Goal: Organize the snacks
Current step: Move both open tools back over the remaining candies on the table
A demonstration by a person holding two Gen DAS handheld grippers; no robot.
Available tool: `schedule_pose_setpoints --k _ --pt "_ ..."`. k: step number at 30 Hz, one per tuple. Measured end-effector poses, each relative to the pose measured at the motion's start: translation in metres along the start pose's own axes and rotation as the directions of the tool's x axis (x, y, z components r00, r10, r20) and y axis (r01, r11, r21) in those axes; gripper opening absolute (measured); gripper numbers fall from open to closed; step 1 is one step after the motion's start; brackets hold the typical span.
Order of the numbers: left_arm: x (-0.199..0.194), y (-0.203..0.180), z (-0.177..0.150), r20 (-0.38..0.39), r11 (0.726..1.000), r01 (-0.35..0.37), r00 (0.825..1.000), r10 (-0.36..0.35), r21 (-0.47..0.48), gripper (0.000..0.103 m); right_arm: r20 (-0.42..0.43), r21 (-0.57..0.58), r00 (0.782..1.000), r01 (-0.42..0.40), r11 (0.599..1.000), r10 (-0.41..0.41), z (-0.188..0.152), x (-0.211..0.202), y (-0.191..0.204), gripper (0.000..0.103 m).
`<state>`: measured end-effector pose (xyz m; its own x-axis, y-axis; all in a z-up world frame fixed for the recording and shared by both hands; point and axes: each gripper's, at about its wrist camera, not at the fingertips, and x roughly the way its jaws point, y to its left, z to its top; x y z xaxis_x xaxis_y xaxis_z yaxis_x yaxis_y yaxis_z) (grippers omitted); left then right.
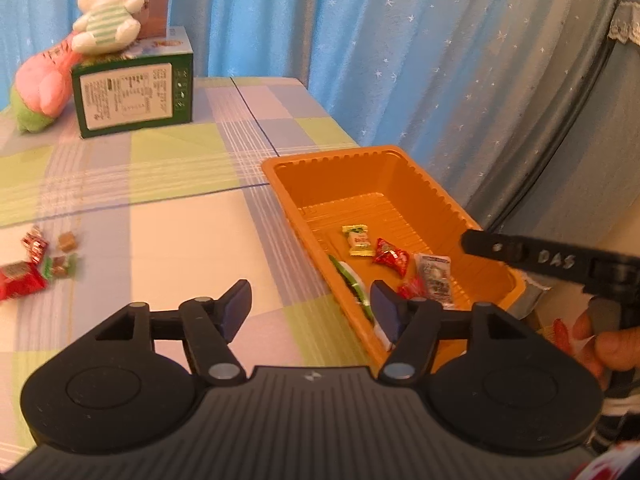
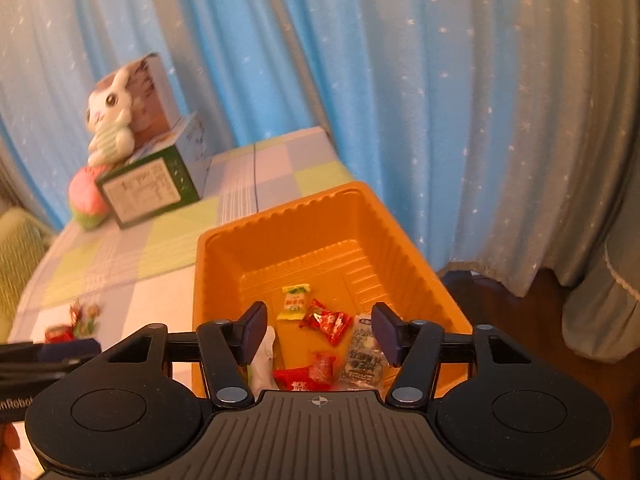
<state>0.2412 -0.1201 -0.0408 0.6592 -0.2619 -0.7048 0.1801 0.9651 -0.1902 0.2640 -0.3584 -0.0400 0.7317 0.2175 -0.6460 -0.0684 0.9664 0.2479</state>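
Note:
An orange plastic tray (image 1: 448,208) (image 2: 224,248) sits at the table's right edge and holds several wrapped snacks: a yellow-green candy (image 1: 359,240) (image 2: 295,302), a red candy (image 1: 392,260) (image 2: 329,322), a clear packet (image 1: 436,280) (image 2: 364,356). More loose snacks (image 1: 40,260) (image 2: 76,322) lie on the checked tablecloth at the left. My left gripper (image 1: 311,310) is open and empty, over the tray's near left rim. My right gripper (image 2: 320,332) is open and empty above the tray's near end; one finger shows in the left wrist view (image 1: 520,254).
A green box (image 1: 134,94) (image 2: 150,190) with a white plush rabbit (image 1: 110,4) (image 2: 112,120) on top stands at the table's far left, beside a pink and green plush toy (image 1: 40,92) (image 2: 88,200). Blue curtains hang behind. The table edge runs just right of the tray.

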Motion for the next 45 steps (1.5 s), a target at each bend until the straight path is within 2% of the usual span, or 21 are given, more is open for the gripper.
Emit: schedule_pose_setpoints --k 12,24,34,45 --pt "-0.040 0.012 -0.013 0.035 1.000 -0.028 0.999 0.028 -0.010 0.067 -0.021 0.090 1.000 0.014 0.996 -0.012 -0.017 -0.040 -0.005 0.058" --pt "-0.101 0.043 -0.040 0.077 0.996 -0.075 0.994 0.078 -0.040 0.072 -0.019 0.055 0.999 -0.026 0.998 0.027 -0.046 -0.085 0.043 0.058" --pt "-0.142 0.084 -0.060 0.097 0.987 -0.138 0.984 0.147 -0.086 0.073 -0.047 -0.007 0.996 -0.072 0.997 0.071 -0.068 -0.093 0.091 0.058" --pt "-0.165 0.121 -0.073 0.103 0.974 -0.180 0.975 0.194 -0.137 0.074 -0.069 -0.070 0.992 -0.108 0.992 0.103 -0.079 -0.090 0.128 0.058"
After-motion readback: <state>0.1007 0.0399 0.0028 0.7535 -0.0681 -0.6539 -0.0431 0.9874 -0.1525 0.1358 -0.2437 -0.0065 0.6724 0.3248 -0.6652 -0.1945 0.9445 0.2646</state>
